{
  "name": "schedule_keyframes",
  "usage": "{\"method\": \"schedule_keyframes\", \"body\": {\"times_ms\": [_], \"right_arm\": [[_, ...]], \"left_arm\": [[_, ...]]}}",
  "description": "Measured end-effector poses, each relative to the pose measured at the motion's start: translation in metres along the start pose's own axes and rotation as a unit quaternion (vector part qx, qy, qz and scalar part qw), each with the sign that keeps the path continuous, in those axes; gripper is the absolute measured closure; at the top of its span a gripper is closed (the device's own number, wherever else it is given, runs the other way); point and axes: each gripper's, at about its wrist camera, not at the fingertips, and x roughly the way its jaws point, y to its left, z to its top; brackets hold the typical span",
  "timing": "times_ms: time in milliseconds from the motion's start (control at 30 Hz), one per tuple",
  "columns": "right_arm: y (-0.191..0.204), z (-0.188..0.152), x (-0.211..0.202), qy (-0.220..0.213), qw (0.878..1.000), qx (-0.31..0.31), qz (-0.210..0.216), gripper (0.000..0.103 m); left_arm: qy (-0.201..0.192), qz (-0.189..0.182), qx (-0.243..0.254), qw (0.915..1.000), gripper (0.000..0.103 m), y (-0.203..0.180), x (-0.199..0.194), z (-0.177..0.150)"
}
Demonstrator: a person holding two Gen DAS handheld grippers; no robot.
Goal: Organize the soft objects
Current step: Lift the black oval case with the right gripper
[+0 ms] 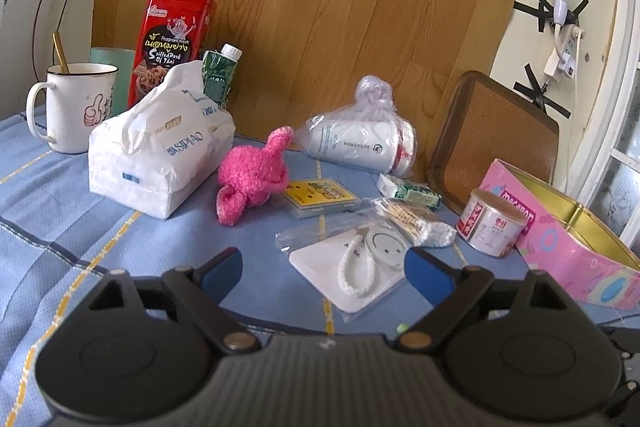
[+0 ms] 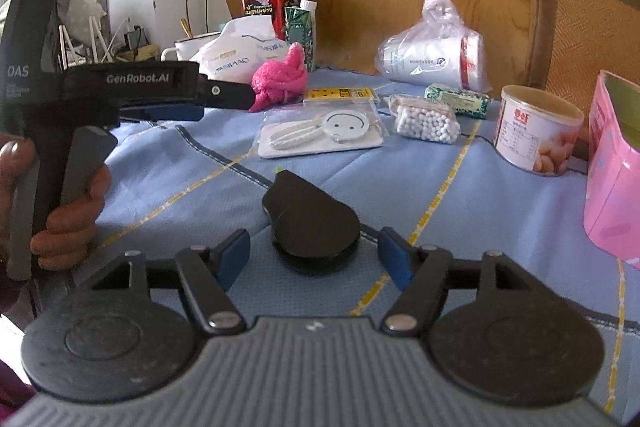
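A fuzzy pink soft toy [image 1: 254, 179] lies on the blue cloth next to a white tissue pack [image 1: 160, 147]; both also show in the right wrist view, the toy [image 2: 280, 81] and the pack [image 2: 240, 55]. My left gripper [image 1: 323, 267] is open and empty, low over the cloth, short of the toy. It shows from the side in the right wrist view [image 2: 224, 97], its tip near the toy. My right gripper [image 2: 314, 259] is open and empty, with a black round object [image 2: 316, 227] on the cloth between its fingers.
A pink tin box [image 1: 576, 247] stands open at right beside a small can [image 1: 492, 223]. A bagged white hook plate [image 1: 360, 259], cotton swabs [image 1: 416, 223], a card case [image 1: 320, 201], a bagged white cup [image 1: 360, 143], a mug [image 1: 72, 107] and a red snack tin [image 1: 172, 39] crowd the table [image 1: 60, 227].
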Motion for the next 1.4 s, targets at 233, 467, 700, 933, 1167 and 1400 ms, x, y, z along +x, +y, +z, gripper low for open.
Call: {"method": "schedule_keyframes", "body": {"times_ms": [233,467,700,933,1167,1400], "right_arm": [[-0.001,0.000,-0.001,-0.002,1.000,0.006,0.007,0.029],[0.001,-0.001,-0.002,-0.001,1.000,0.000,0.007,0.032],[-0.001,-0.001,-0.002,-0.005,1.000,0.002,-0.011,0.051],[0.007,-0.006,-0.010,0.000,1.000,0.006,-0.016,0.051],[0.029,-0.012,-0.012,0.000,0.999,-0.047,-0.015,0.050],[0.025,-0.012,-0.011,0.001,0.999,-0.034,-0.013,0.044]], "left_arm": [[0.009,0.001,-0.006,0.9999,0.012,0.002,0.003,0.000],[0.013,-0.002,-0.008,0.9999,0.012,0.002,0.004,0.000],[0.013,-0.004,-0.005,0.9999,0.012,0.001,0.004,0.001],[0.018,0.000,-0.003,0.9998,0.012,-0.001,0.004,0.000],[0.016,0.003,0.016,0.9998,0.012,-0.006,0.003,-0.001],[0.018,-0.001,0.003,0.9998,0.012,-0.003,0.002,0.000]]}}
